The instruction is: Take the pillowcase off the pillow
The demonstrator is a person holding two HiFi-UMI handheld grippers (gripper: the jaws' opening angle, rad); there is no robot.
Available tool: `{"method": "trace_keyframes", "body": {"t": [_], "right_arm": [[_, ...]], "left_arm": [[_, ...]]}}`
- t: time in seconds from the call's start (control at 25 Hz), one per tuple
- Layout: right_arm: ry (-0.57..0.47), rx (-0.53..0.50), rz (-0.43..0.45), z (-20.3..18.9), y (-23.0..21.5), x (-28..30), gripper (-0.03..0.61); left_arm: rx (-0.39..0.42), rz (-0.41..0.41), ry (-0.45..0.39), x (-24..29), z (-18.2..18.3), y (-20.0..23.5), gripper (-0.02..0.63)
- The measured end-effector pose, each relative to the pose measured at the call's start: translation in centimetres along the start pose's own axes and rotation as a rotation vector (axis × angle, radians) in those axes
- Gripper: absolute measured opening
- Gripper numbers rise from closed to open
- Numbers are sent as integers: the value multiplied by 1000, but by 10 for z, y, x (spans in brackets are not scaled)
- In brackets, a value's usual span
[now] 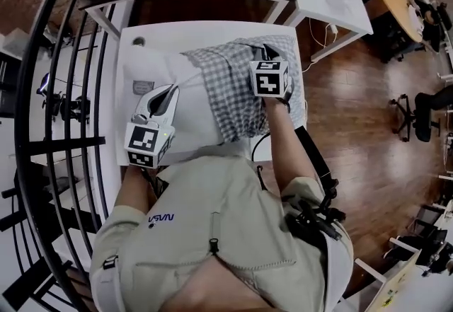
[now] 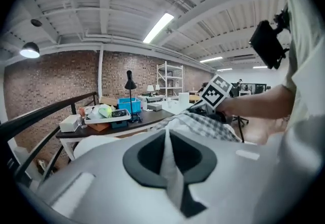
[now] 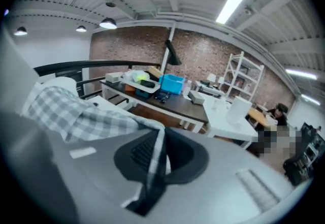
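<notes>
On the left of the counter, the left hand-held gripper is pinched shut on a fold of the bare white pillow, whose uncovered end points left. Its long axis runs left to right across the counter. Roughly half looks freed. The checked pillowcase bunches over the right half, clamped by the right hand-held gripper, and is not yet pulled clear.
</notes>
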State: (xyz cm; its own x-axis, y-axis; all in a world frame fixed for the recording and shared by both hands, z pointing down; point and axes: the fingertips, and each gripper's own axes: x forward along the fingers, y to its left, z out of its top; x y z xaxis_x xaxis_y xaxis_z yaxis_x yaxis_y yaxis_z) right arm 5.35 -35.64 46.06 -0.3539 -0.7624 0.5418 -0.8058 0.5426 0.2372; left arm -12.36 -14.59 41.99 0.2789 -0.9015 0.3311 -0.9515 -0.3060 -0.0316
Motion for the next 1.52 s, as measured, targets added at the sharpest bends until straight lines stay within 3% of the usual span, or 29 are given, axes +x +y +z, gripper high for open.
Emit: {"method": "trace_keyframes", "body": {"t": [0.16,0.24,0.4,0.48,0.56,0.72,0.88,0.96,1.04,1.24,1.32,1.4,1.44,1.48,1.52], "right_arm": [[23,113,-144,-35,-79,-12,15],[67,161,-157,-61,-94,-10,15],[132,185,-124,-95,-82,11,15],[96,166,-80,-87,-76,15,21],[42,162,-39,-72,-70,8,70],[-58,180,34,-58,-45,-35,114],[-94,178,73,-76,-10,-92,114],[-90,190,94,-88,9,-113,114],[-66,198,123,-102,31,-128,114],[80,183,235,-154,89,-145,158],[142,146,273,-174,109,-140,166],[204,72,269,-191,122,-131,164],[229,32,251,-196,123,-128,139],[242,3,227,-198,121,-126,56],[241,-9,204,-197,117,-126,21]], "left_arm": [[-141,22,-15,-22,-15,26,18],[-195,20,8,-17,-34,37,20],[-260,26,63,23,-67,50,19],[-211,39,79,43,-70,55,24],[-119,51,81,56,-62,58,49],[18,73,19,53,-31,53,120],[-29,-40,7,27,-26,3,138],[-37,-94,35,15,-36,-24,145],[-21,-139,81,7,-49,-47,195],[63,-199,251,5,-97,-86,281],[122,-170,287,13,-114,-84,259],[146,-135,304,21,-126,-79,178],[142,-129,304,23,-126,-76,146],[131,-129,291,25,-120,-74,103],[114,-129,269,26,-111,-70,66]]}}
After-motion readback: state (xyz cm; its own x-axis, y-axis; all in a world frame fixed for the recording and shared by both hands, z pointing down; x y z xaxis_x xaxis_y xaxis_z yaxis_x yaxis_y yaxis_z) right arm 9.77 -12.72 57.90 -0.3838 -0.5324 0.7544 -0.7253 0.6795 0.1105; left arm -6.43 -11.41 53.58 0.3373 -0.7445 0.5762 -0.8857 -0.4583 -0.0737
